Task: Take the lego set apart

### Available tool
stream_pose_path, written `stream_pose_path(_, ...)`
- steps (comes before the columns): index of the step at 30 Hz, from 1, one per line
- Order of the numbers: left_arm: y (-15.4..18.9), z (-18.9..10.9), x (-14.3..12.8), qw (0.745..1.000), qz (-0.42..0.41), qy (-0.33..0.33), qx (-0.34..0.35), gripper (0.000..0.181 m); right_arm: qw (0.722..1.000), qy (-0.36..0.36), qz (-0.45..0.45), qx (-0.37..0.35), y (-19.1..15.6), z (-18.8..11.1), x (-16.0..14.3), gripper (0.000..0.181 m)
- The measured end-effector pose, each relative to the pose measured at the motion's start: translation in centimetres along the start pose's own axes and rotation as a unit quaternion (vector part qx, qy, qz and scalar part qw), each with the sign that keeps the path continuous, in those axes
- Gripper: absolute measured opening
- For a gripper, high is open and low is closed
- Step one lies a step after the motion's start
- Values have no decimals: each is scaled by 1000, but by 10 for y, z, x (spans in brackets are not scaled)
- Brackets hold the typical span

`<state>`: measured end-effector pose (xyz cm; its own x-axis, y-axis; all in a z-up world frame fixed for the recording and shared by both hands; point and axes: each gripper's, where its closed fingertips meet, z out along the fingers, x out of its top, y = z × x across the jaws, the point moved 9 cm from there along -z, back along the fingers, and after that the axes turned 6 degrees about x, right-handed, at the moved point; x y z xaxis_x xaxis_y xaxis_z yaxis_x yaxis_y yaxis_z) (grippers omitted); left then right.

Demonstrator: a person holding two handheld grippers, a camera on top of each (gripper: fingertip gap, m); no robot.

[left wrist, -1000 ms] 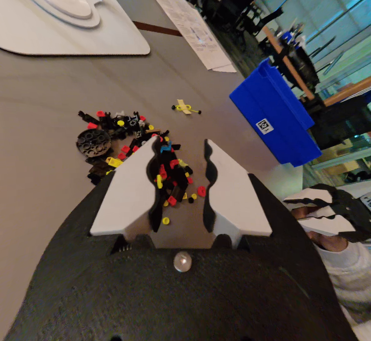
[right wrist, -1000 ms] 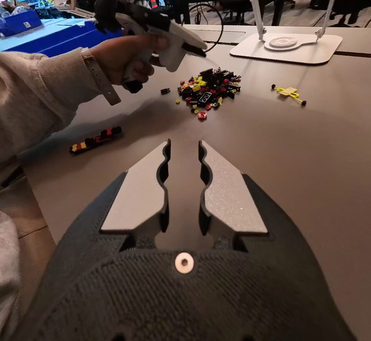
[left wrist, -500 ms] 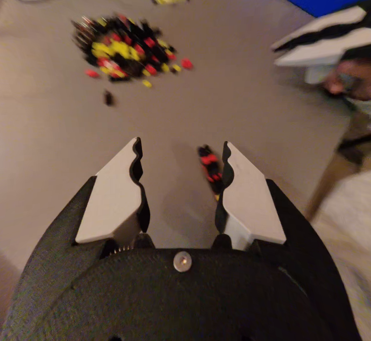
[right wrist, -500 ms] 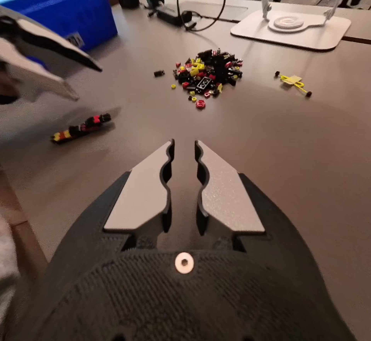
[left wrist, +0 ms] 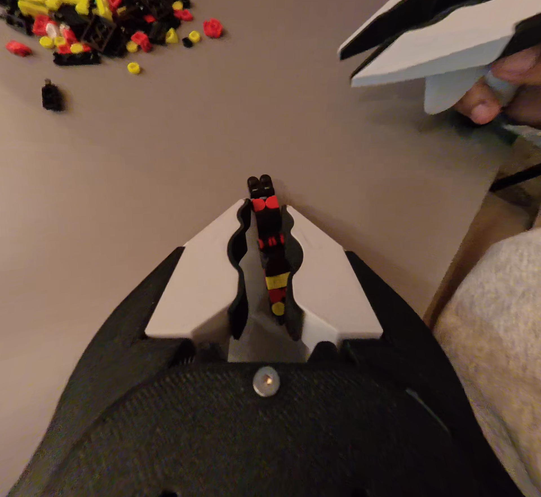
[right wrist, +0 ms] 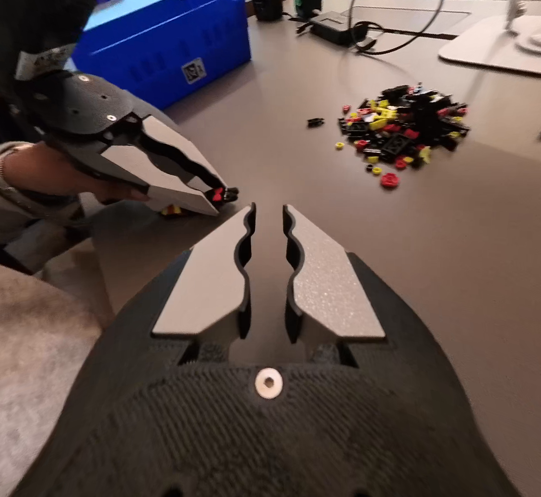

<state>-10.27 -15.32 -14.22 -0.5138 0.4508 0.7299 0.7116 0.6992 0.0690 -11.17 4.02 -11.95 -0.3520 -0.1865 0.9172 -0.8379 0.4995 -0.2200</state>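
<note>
Black-red-yellow strip: the still-joined lego strip (left wrist: 270,251) lies on the grey counter (left wrist: 146,160), inside the left gripper (left wrist: 265,207).
Long axis: it runs lengthwise along the left jaws, black end poking out past the tips, yellow end deep toward the hinge.
Left jaws: closed in on the strip's sides; the right pad touches it, a slim gap shows on the left, so the grip looks near-complete.
Right jaws: the right gripper (right wrist: 268,209) is slightly parted, holding nothing, hovering over bare counter.
Relation that matters: the strip's exposed black end (right wrist: 229,193) sits just beside and left of the right tips; the right arm is best placed to pinch it and pull, I judge.
Loose pile (right wrist: 404,128): well apart, farther along the counter.
Left wrist view only: the strip's whole length and colour order.
Right wrist view only: the left jaws' steep downward tilt, the strip pressed to the counter, a blue bin (right wrist: 164,43) behind.
</note>
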Motion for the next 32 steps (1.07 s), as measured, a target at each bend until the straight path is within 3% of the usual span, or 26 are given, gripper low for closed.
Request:
stream_pose_path(1, 4, -1, 1, 1000, 13, 14, -8, 18, 1000, -2, 4, 16, -3, 1, 0, 17)
stream_pose_path(9, 35, -13, 5, 985, 127, 117, -19, 16, 980, -2, 132, 146, -18, 6, -9, 25)
stream_pose_path(11, 39, -15, 8, 984, 121, 129, -32, 16, 969, 15, 179, 170, -18, 6, -10, 13)
stream_pose_path(13, 41, -15, 9, 984, 117, 130, -34, 16, 963, 30, 201, 178, -17, 5, -11, 1)
stream_pose_path(18, 45, -12, 8, 984, 125, 125, -27, 16, 957, 15, 212, 197, -21, 9, -13, 12)
stream_pose_path(24, 48, -9, 10, 986, 119, 118, -22, 17, 963, -2, 206, 177, -20, 10, -14, 3)
stream_pose_path(32, 48, -12, 23, 987, 80, 135, -34, 18, 935, 56, 283, 206, -10, 3, -11, 2)
